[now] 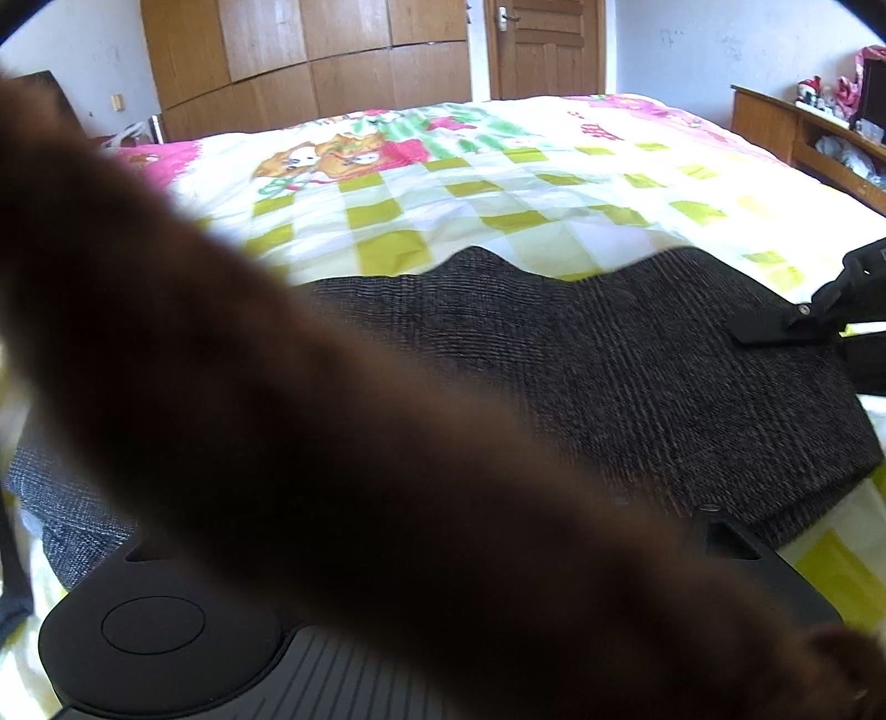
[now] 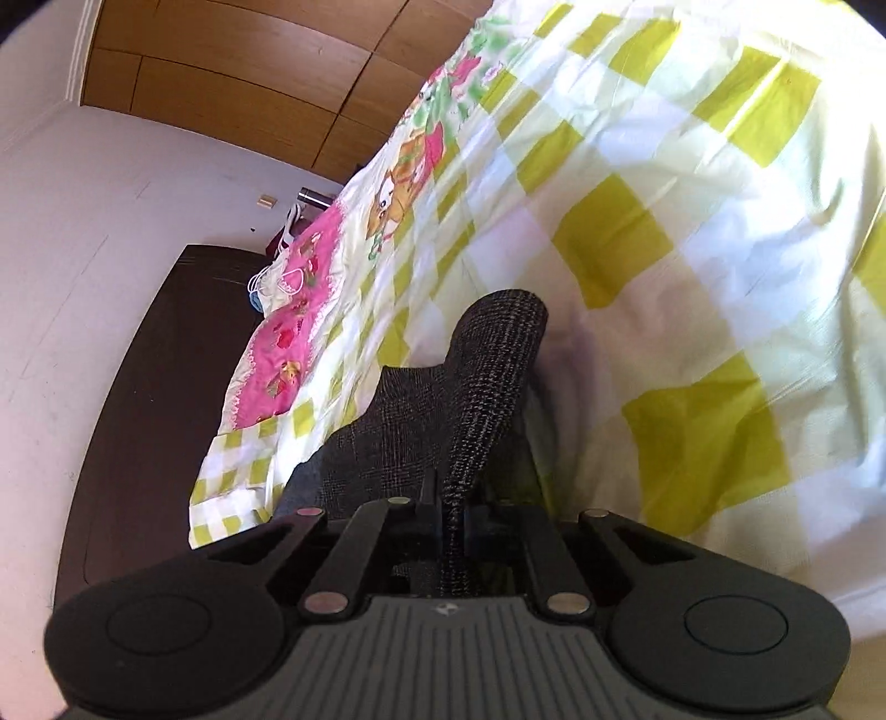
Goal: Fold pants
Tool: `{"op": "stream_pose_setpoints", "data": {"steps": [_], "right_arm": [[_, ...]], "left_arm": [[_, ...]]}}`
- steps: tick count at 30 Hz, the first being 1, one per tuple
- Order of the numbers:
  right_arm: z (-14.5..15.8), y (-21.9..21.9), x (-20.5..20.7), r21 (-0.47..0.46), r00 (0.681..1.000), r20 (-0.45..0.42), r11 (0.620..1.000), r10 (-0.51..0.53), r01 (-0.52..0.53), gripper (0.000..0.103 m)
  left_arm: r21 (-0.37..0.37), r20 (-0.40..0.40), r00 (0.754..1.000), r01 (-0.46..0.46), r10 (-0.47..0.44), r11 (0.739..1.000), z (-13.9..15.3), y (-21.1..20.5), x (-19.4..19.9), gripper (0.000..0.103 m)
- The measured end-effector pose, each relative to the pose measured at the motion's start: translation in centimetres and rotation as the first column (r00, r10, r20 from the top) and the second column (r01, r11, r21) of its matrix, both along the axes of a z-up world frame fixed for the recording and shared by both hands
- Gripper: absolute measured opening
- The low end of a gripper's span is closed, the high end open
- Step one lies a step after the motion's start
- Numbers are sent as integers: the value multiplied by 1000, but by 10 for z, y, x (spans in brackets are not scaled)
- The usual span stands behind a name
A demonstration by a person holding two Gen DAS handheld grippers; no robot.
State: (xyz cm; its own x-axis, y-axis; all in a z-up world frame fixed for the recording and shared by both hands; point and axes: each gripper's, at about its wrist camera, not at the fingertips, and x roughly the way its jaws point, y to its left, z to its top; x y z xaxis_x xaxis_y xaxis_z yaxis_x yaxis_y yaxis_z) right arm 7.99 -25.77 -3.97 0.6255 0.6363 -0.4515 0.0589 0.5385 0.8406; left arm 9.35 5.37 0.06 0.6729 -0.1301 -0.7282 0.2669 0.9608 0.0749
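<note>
Sunny bedroom: big wooden wardrobe (image 1: 310, 61) at 11 o'clock, wood door (image 1: 545, 47) at 12, shelf unit (image 1: 803, 130) around 2, white walls.

The pants (image 1: 609, 376) lie on the bed (image 1: 498, 183), with the wardrobe (image 1: 310, 61) and door (image 1: 545, 47) behind the bed.

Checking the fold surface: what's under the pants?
The pants lie on the checked bedspread, which shows all around them. The right gripper pinches one edge. A blurred brown shape covers their left part, and anything between the layers is hidden.
</note>
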Motion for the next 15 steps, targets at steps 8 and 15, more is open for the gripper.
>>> {"op": "stream_pose_setpoints", "data": {"steps": [8, 15], "right_arm": [[16, -93, -45, -139, 989, -22, 980, -147, 142, 24], [33, -123, -56, -256, 983, 22, 950, -180, 180, 24]], "left_arm": [[-47, -30, 964, 264, -266, 963, 1, -84, -43, 81], [15, 144, 964, 223, -223, 975, 36, -98, -31, 81]]}}
